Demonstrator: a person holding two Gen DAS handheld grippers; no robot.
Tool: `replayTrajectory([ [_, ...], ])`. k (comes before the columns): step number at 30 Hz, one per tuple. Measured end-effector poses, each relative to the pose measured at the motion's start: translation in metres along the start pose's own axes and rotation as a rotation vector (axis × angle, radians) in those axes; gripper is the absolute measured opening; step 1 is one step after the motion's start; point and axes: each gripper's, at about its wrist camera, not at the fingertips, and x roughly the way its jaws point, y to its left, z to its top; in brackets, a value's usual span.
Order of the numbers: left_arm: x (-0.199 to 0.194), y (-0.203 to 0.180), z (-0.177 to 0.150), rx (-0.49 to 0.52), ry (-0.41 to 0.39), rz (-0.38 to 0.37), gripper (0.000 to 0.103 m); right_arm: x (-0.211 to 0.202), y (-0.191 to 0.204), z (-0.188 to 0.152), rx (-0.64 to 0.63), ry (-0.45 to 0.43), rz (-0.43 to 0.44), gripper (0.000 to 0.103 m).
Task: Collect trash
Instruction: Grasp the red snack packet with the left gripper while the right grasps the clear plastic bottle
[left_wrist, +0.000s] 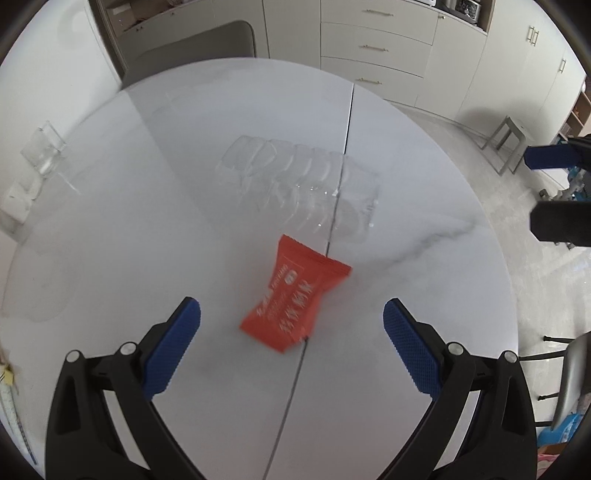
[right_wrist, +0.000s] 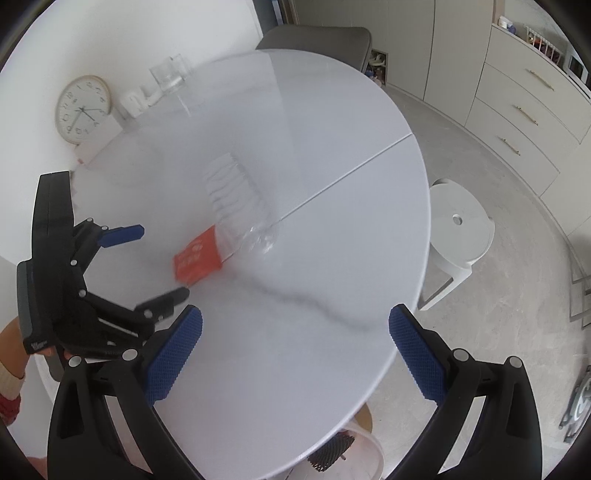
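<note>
A red snack wrapper (left_wrist: 293, 301) lies flat on the white marble table (left_wrist: 147, 221), just ahead of and between the fingers of my left gripper (left_wrist: 291, 321), which is open and empty. A crushed clear plastic bottle (left_wrist: 299, 184) lies just beyond the wrapper. In the right wrist view the wrapper (right_wrist: 197, 258) and the bottle (right_wrist: 236, 199) lie mid-table, with the left gripper (right_wrist: 159, 262) open at the wrapper's left. My right gripper (right_wrist: 295, 332) is open and empty above the near part of the table; it also shows at the right edge of the left wrist view (left_wrist: 550, 192).
A clear glass (right_wrist: 170, 75), a wall clock (right_wrist: 83, 109) and a small white object (right_wrist: 138, 99) stand at the table's far side. A grey chair (right_wrist: 317, 40) is behind the table, a white stool (right_wrist: 460, 229) on its right, a white bin (right_wrist: 343, 450) under its near edge.
</note>
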Motion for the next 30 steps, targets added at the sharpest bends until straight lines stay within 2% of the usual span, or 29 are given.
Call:
replayTrajectory([
  [14, 0.047, 0.009, 0.003, 0.021, 0.017, -0.075, 0.095, 0.017, 0.012, 0.014, -0.002, 0.055, -0.038, 0.100],
  [15, 0.051, 0.008, 0.003, 0.035, 0.018, -0.082, 0.092, 0.016, 0.012, 0.014, 0.001, 0.055, -0.042, 0.100],
  [16, 0.054, 0.007, 0.004, 0.049, 0.020, -0.094, 0.081, 0.016, 0.011, 0.014, 0.004, 0.056, -0.044, 0.100],
  [18, 0.054, 0.006, 0.003, 0.083, 0.003, -0.090, 0.065, 0.016, 0.011, 0.015, 0.011, 0.058, -0.046, 0.100],
  [19, 0.053, 0.005, 0.003, 0.110, -0.009, -0.121, 0.054, 0.016, 0.012, 0.016, 0.013, 0.058, -0.048, 0.100],
  [21, 0.051, 0.005, 0.005, 0.124, -0.011, -0.132, 0.037, 0.017, 0.013, 0.017, 0.011, 0.056, -0.044, 0.100],
  [24, 0.049, 0.011, 0.004, 0.104, -0.017, -0.145, 0.033, 0.022, 0.017, 0.023, -0.005, 0.065, -0.037, 0.100],
  [30, 0.027, 0.041, -0.015, -0.055, -0.026, -0.146, 0.033, 0.043, 0.042, 0.047, -0.119, 0.083, -0.006, 0.100],
])
